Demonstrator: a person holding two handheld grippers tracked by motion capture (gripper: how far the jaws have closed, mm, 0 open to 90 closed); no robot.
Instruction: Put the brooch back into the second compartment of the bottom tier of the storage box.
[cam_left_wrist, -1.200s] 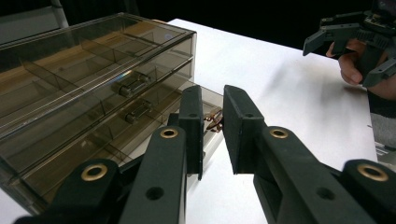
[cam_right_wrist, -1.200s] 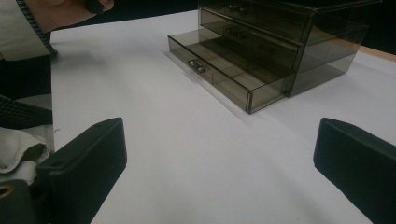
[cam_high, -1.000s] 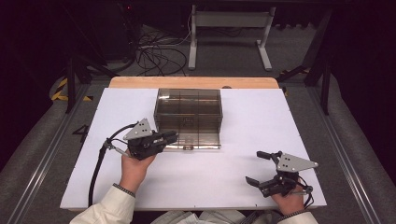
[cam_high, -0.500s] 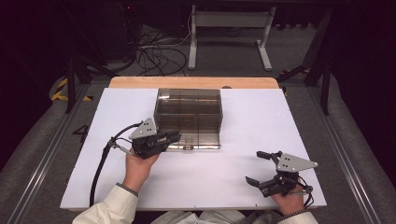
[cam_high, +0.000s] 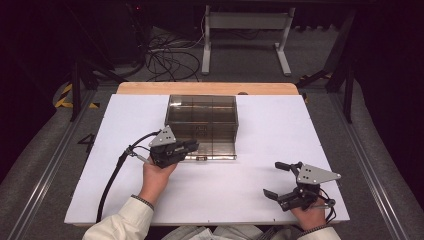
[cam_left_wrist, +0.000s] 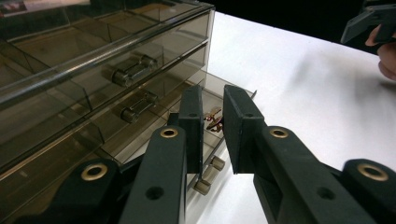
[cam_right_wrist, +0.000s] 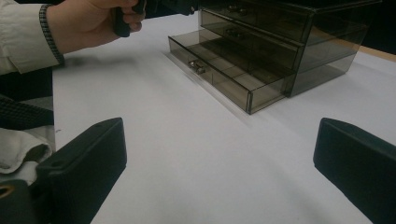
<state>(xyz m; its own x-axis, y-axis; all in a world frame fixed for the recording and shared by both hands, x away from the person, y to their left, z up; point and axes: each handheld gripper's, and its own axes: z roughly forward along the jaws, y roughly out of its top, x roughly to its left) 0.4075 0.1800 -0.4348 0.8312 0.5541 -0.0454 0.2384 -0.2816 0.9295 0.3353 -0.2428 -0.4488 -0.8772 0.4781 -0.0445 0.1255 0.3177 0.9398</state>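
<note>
A smoky transparent drawer unit (cam_high: 202, 120) is standing on the white table (cam_high: 280, 130), toward its far middle, with its bottom drawer (cam_high: 210, 150) pulled out toward the person. The left gripper (cam_high: 192, 146) is hovering at the near left corner of that open drawer, its jaws brought nearly together with a thin gap between the pads and nothing pinched in them. In the left gripper view the two black jaws are pointing down over the drawer's front edge, where a small reddish-brown object (cam_left_wrist: 214, 118) is lying inside the compartment just beyond the jaw tips — what it is cannot be made out. The drawer's small metal handle (cam_left_wrist: 209, 173) is showing below the jaws, and the handles of the two upper drawers are sitting closed above it. The right gripper (cam_high: 278, 179) is resting near the table's near right edge, well apart from the drawer unit, with its jaws spread wide and empty — the right gripper view is looking across bare white surface toward the open drawer (cam_right_wrist: 219, 70) and the left hand (cam_right_wrist: 93, 21).
</note>
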